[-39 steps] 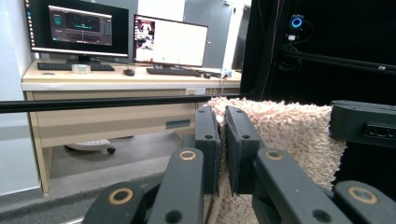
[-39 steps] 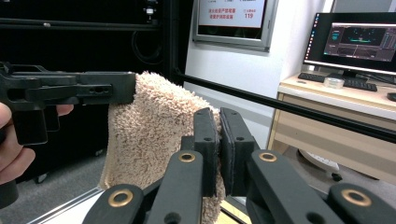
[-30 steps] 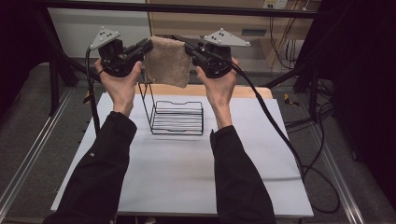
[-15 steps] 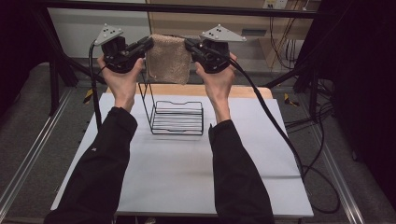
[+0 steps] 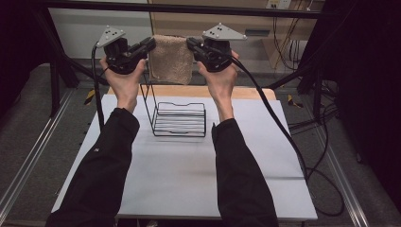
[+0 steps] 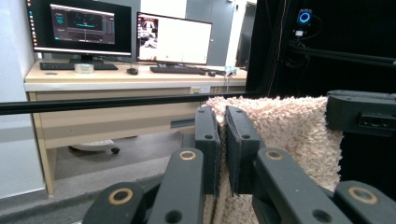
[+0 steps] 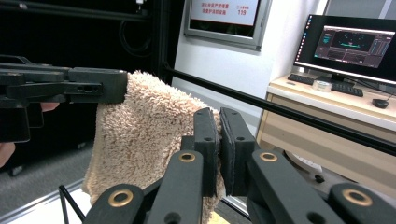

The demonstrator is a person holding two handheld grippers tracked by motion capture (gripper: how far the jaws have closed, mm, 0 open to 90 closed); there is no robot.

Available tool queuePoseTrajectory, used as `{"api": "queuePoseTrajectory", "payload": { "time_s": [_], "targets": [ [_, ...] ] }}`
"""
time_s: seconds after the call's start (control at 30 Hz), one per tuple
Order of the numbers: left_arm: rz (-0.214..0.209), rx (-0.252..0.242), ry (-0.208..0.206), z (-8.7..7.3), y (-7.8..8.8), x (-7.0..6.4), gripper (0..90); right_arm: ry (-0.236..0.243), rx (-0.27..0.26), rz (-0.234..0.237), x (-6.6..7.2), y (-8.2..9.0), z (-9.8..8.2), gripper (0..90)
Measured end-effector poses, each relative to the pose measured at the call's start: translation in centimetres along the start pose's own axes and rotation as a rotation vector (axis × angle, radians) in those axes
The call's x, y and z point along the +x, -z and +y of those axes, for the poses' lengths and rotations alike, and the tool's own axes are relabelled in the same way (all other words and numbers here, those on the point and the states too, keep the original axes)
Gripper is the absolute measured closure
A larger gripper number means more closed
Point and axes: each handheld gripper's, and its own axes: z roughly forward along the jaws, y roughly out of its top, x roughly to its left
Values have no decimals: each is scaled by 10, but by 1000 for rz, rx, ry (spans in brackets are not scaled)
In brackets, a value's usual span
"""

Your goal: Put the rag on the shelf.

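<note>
A beige fluffy towel (image 5: pixel 170 59) hangs stretched between both grippers, high above the far part of the table. My left gripper (image 5: pixel 150 44) is shut on the towel's left top corner (image 6: pixel 280 135). My right gripper (image 5: pixel 190 43) is shut on its right top corner (image 7: pixel 144 140). The towel's lower edge hangs just above a black wire rack (image 5: pixel 179 118) that stands on the white table (image 5: pixel 184 175). In the left gripper view the other gripper (image 6: pixel 362 114) holds the far end of the towel.
A black horizontal frame bar (image 5: pixel 189 8) runs behind the towel. A wooden board (image 5: pixel 246 92) lies along the table's far edge. Cables (image 5: pixel 283 127) trail from the right gripper over the table's right side. A desk with monitors (image 6: pixel 88 32) stands beyond.
Both grippers have lifted the towel slightly higher and farther from the person. The hold on both corners is unchanged.
</note>
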Motion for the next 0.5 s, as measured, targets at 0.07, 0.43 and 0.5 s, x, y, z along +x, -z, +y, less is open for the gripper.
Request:
{"api": "queuePoseTrajectory", "payload": {
  "time_s": [0.07,0.43,0.5],
  "targets": [
    [2,13,-9,-3,0,1,841,10,10,1,0,-2,-1,862],
    [-1,19,-8,-16,6,8,842,10,27,36,3,-8,-13,861],
    [-7,19,-11,-20,9,7,842,14,32,41,5,-7,-16,861]
  ]
}}
